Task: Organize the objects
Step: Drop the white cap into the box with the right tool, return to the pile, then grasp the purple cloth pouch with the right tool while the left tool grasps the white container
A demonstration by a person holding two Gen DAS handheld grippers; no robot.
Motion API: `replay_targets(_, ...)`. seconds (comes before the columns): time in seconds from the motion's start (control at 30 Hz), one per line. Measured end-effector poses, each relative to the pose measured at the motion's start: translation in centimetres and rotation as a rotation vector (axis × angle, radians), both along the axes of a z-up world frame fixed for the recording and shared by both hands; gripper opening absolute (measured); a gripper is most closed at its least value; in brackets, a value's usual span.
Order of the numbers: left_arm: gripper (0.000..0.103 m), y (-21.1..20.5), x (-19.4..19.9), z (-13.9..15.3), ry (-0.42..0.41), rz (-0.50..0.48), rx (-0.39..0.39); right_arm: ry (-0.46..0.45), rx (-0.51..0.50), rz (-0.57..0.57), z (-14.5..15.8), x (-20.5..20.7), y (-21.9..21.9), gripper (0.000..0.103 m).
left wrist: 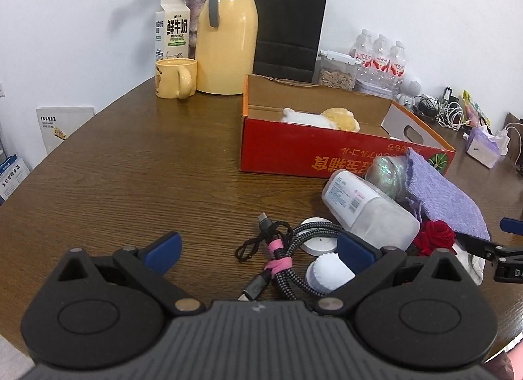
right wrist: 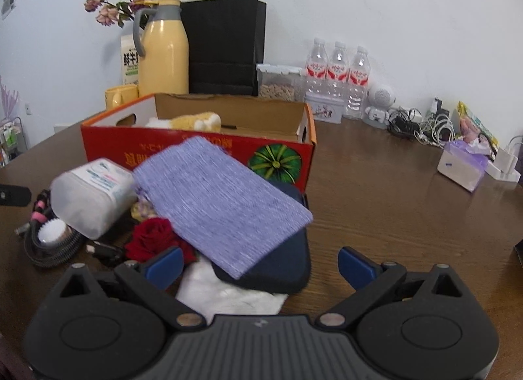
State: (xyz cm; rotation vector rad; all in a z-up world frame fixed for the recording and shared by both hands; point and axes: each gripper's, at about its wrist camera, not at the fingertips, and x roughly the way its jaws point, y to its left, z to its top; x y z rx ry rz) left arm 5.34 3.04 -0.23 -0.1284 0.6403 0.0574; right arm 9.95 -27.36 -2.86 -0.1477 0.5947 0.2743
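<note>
Both pairs of tongs were held low over the brown desk (left wrist: 130, 164), level and pointing toward the far wall, and both stood wide apart with nothing between their blue pads. The left tongs (left wrist: 258, 250) hung over the near end of the clutter, with one braided cable (left wrist: 287, 249) bound by a pink tie lying between the pads and one white round brush head (left wrist: 327, 273) just inside the right-hand pad. Just ahead and to their right lay one clear bottle (left wrist: 366, 210) on its side, touching the cable coil. The right tongs (right wrist: 260, 264) hovered over the other end of the heap: one purple knitted pouch (right wrist: 222, 200) lay just ahead of them, tilted across one dark blue case (right wrist: 281, 268), with one white cloth (right wrist: 228, 295) beneath, close to the left-hand pad, and one red rose (right wrist: 150, 236) just ahead of that pad. Beyond the pile, farther ahead of both tongs, stood one red cardboard box (right wrist: 196, 154), open on top, with a single white and yellow plush toy (right wrist: 196, 120) inside. Well behind it stood one yellow flask (left wrist: 228, 43), one yellow mug (left wrist: 175, 77), one milk carton (left wrist: 173, 30), one black paper bag (left wrist: 287, 23) and three water bottles (right wrist: 336, 72).
</note>
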Motion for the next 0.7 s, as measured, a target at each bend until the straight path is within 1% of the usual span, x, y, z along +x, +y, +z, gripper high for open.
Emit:
replay_targets(0.13,0.103,-0.2,0.0,-0.1,0.006,-0.003,0.004,0.028,0.006,0.013,-0.6,0.7,0.1,0.097)
replay_targets(0.3,0.103,0.0,0.0,0.1,0.006,0.014,0.009,-0.008,0.017,0.056,0.1,0.5,0.7,0.097)
replay_targets(0.47,0.103,0.0,-0.1,0.1,0.003,0.013,0.010,-0.034,0.010,0.088,0.7,2.0,1.2,0.096)
replay_targets(0.53,0.103,0.1,-0.2,0.1,0.004,0.018,0.010,-0.031,0.009,0.104,0.5,2.9,1.5,0.087)
replay_targets(0.57,0.103,0.2,-0.2,0.1,0.006,0.021,0.011,-0.021,0.011,0.110,0.4,3.5,1.6,0.078)
replay_targets(0.6,0.103,0.3,-0.2,0.1,0.008,0.025,0.011,-0.011,0.014,0.113,0.2,3.9,1.6,0.076)
replay_targets(0.63,0.103,0.4,-0.2,0.0,0.011,0.028,0.012,-0.011,0.015,0.110,0.1,4.2,1.6,0.076)
replay_targets(0.67,0.103,0.4,-0.1,-0.1,0.014,0.030,0.012,-0.012,0.015,0.109,0.1,4.3,1.5,0.073)
replay_targets(0.7,0.103,0.5,0.0,-0.2,0.019,0.030,0.014,-0.013,0.017,0.107,0.1,4.4,1.5,0.067)
